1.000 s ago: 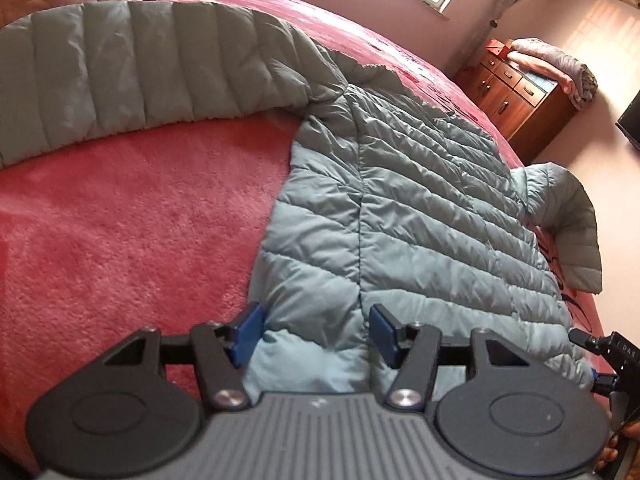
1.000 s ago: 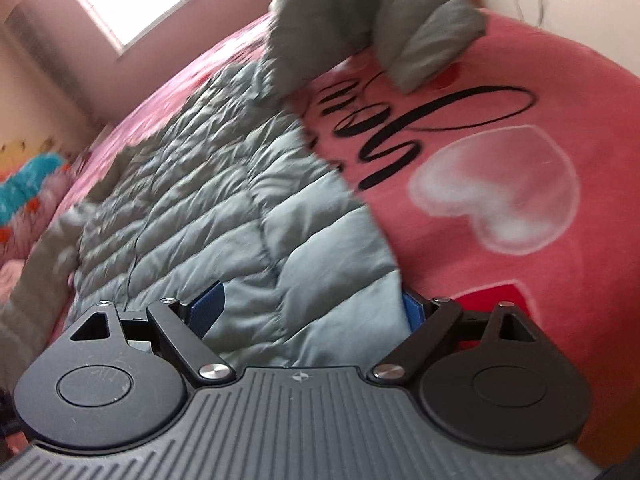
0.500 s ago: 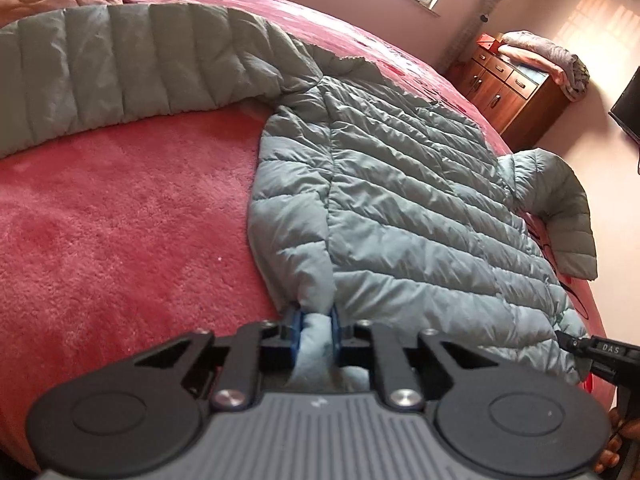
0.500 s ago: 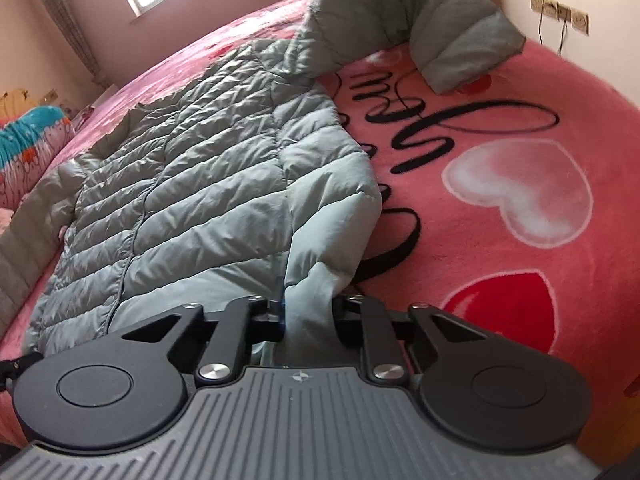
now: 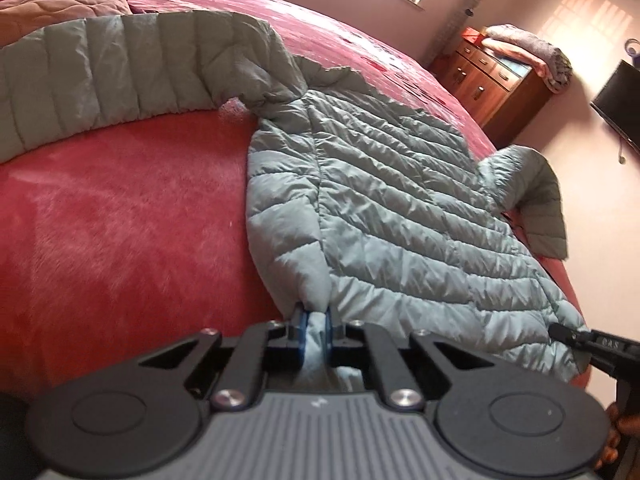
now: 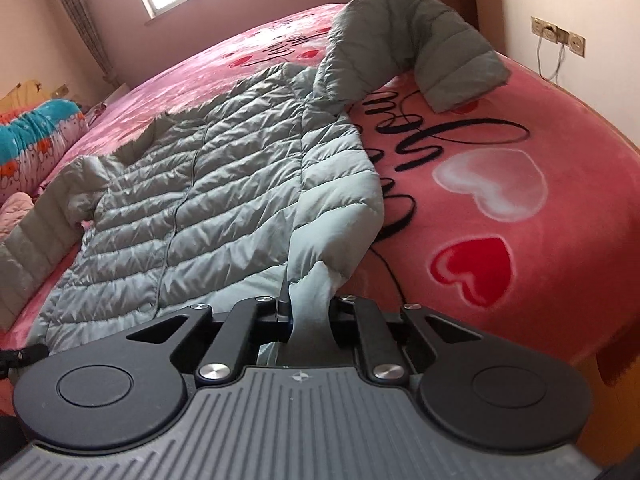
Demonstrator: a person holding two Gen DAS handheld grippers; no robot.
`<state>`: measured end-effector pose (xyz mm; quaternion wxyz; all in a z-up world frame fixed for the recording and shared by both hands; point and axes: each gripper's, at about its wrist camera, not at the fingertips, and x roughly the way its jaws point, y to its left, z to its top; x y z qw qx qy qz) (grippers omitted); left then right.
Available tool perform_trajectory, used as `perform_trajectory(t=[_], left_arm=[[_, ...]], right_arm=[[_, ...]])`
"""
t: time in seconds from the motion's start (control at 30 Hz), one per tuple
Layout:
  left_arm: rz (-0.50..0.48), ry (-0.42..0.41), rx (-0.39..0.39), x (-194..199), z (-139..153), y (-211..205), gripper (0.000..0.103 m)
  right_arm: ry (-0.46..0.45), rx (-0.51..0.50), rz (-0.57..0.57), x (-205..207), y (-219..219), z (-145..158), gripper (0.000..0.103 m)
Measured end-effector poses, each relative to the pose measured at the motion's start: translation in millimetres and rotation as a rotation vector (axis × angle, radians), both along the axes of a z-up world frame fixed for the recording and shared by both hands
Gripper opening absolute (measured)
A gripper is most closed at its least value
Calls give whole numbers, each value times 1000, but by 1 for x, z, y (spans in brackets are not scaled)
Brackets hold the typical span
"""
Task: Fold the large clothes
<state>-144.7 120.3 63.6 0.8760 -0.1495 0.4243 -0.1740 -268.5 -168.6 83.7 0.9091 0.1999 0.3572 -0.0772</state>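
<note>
Pinching the hem at both bottom corners now, the two grippers have a firm hold on the jacket (image 5: 400,208). A second ago both sets of fingers stood spread either side of the fabric; now the left gripper (image 5: 314,334) has its blue pads (image 5: 301,332) pressed tight on a bunched fold of the hem, and the right gripper (image 6: 306,312) is clamped the same way on the opposite corner, cloth squeezed up between its fingers. The hem near each grip has gathered into a peak that was lying flat before, and both corners look raised a little off the blanket (image 6: 520,140).

The jacket itself, a grey-green quilted one, is spread front-up on the pink blanket of the bed, collar end away from the grippers. One sleeve (image 5: 100,76) stretches out sideways across the bed on the left gripper's side; the other sleeve (image 6: 420,48) bends back over itself near the printed lettering and hearts. In the left view the tip of the right gripper (image 5: 588,340) shows at the far corner of the hem, with a bit of hand (image 5: 620,428) below it. A wooden dresser (image 5: 504,88) stands past the bed, by the wall.
</note>
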Motion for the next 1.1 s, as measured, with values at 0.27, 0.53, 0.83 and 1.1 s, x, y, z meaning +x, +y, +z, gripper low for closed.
perform_trajectory(t=[0.27,0.53,0.83,1.1], left_arm=[[-42,40,39,9,3,5,6],[-25,-46,95,10,26,5,24],[-35,-224,161,-1,58,-13,55],[-104,-246,201,14,62,-73,70]], right_arm=[[91,-18,-42,3,-9,5,20],[75,-52,-122,7,-20,10,82],[-174,-91,-163,7,-14,16,98],[-275,-168,-172,40,-23,6,101]])
